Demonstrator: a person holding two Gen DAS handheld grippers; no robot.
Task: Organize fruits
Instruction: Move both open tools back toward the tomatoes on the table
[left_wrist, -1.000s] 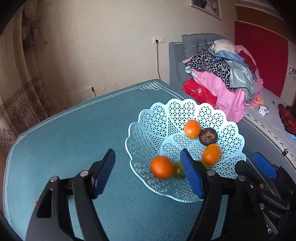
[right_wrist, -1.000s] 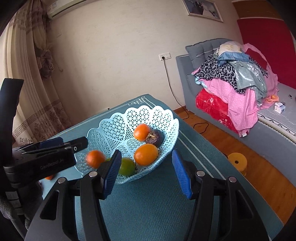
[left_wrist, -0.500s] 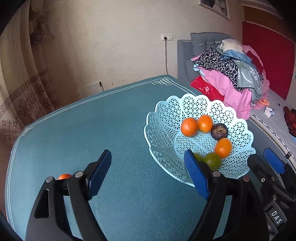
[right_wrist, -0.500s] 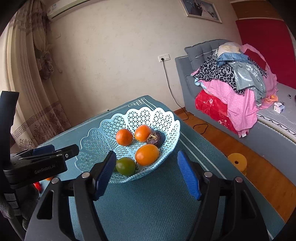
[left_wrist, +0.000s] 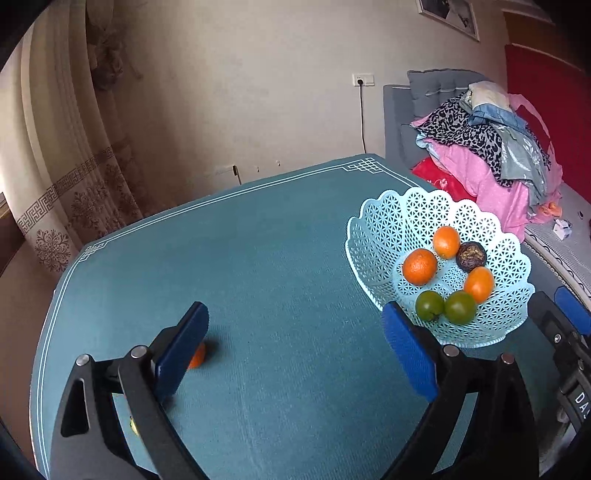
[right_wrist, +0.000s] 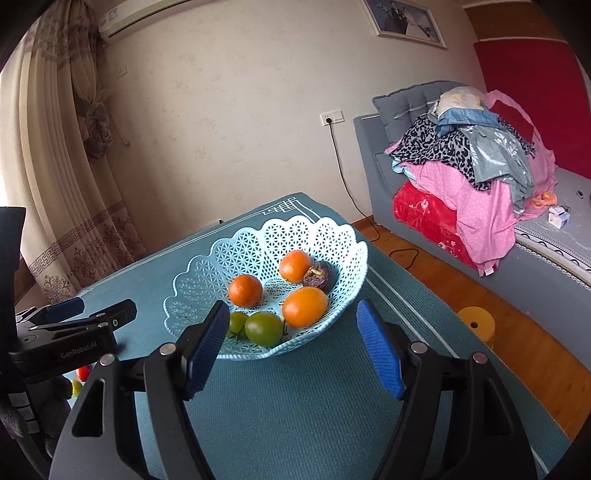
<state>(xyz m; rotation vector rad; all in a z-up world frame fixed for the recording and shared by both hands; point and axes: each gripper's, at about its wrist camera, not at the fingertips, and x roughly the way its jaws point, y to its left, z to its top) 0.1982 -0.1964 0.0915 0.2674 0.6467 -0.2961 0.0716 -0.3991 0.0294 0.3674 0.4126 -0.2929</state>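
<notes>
A pale blue lattice basket (left_wrist: 369, 236) (right_wrist: 192, 273) stands on the teal table. It holds three oranges, one of them (left_wrist: 419, 266) (right_wrist: 245, 290) nearest the rim, a dark wrinkled fruit (left_wrist: 471, 254) (right_wrist: 319, 275) and two green fruits (left_wrist: 460, 306) (right_wrist: 263, 328). My left gripper (left_wrist: 295, 347) hovers over bare cloth left of the basket, its jaws opening with nothing between them. A small orange fruit (left_wrist: 197, 358) lies on the table, half hidden behind its left finger. My right gripper (right_wrist: 293, 347) is open and empty just in front of the basket.
The table (left_wrist: 258, 258) ends close behind the basket. Beyond it are a wooden floor, a yellow stool (right_wrist: 476, 325) and a sofa piled with clothes (right_wrist: 472, 166). Small red and yellow fruits (right_wrist: 83, 373) peek out under the left gripper's body (right_wrist: 74, 325). A curtain hangs at the left.
An orange left the left gripper's jaws and settled in the basket. The left gripper swung left away from the basket and widened. The right gripper's jaws widened too.
</notes>
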